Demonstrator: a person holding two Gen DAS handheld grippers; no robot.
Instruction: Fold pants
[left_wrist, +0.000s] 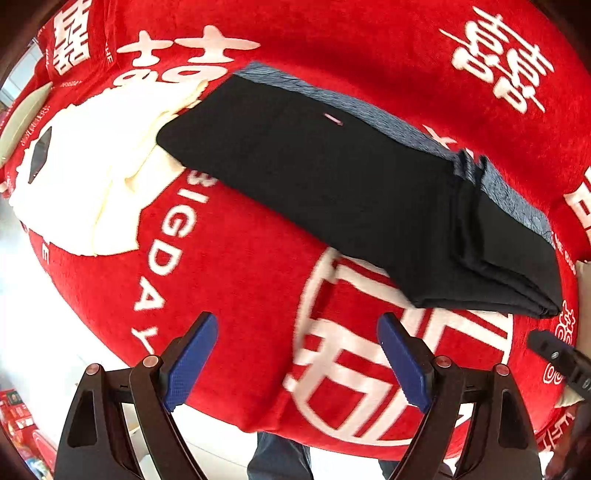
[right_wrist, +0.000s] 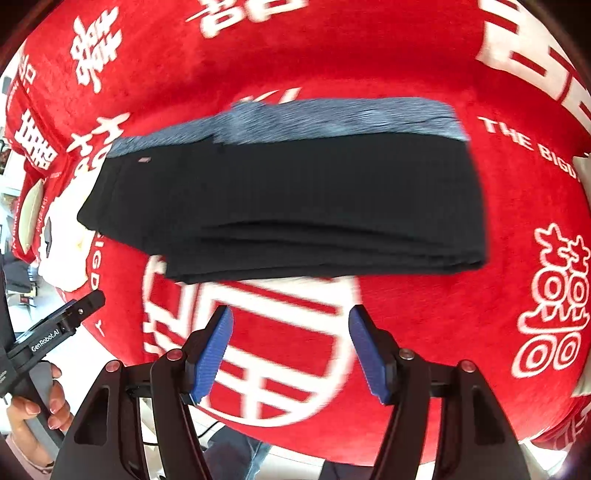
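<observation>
the black pants (left_wrist: 332, 192) lie folded in a flat stack on the red cloth (left_wrist: 229, 266), a blue-grey garment (left_wrist: 388, 118) under their far edge. the left gripper (left_wrist: 297, 363) and right gripper (right_wrist: 290, 354) hover near, both released, grasping nothing.

Your folded black pants (left_wrist: 332, 192) (right_wrist: 288, 206) lie flat on the red plush cloth with white lettering (left_wrist: 229, 280) (right_wrist: 424, 55), stacked on a folded blue-grey garment (left_wrist: 369, 107) (right_wrist: 332, 118) that shows along their far edge. To their left a crumpled white fabric piece (left_wrist: 96, 166) (right_wrist: 62, 254) rests on the same cloth, its near corner tucked under the pants. Your left gripper (left_wrist: 297, 363) and right gripper (right_wrist: 290, 354) hang side by side before the stack's near edge, jaws spread, touching neither pants nor cloth.
</observation>
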